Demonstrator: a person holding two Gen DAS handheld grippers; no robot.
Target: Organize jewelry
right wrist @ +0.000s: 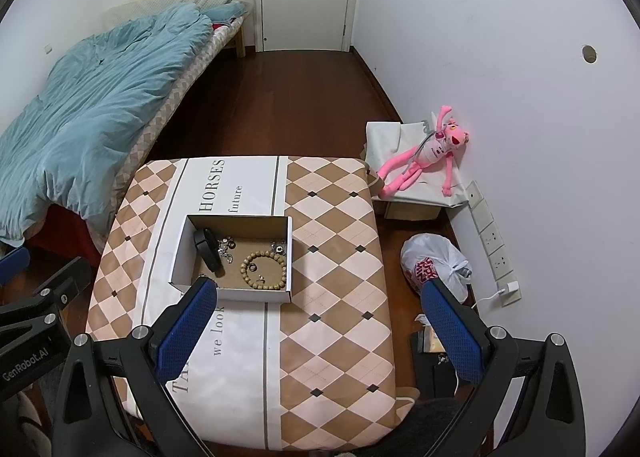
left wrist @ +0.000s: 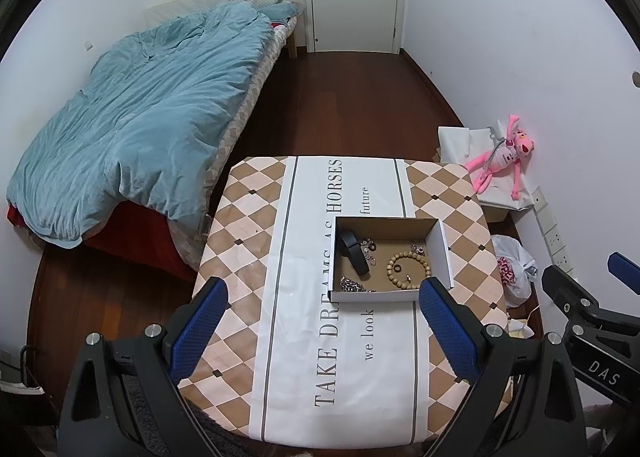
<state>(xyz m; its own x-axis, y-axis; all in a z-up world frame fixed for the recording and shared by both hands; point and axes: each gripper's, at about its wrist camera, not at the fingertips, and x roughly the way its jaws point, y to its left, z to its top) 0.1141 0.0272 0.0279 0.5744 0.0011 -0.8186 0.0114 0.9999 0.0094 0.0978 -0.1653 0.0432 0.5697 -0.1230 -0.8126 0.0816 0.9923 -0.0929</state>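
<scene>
jewelry sits loose in the cardboard box, nothing sorted yet, so by my reading the task is at its start. going left to right inside the box: a black band lies with its long axis running from the box's far wall toward its near wall, tilted slightly; a silver chain heaps by the near wall; a wooden bead bracelet lies flat, round. left gripper and right gripper hover released, short of the box.
</scene>
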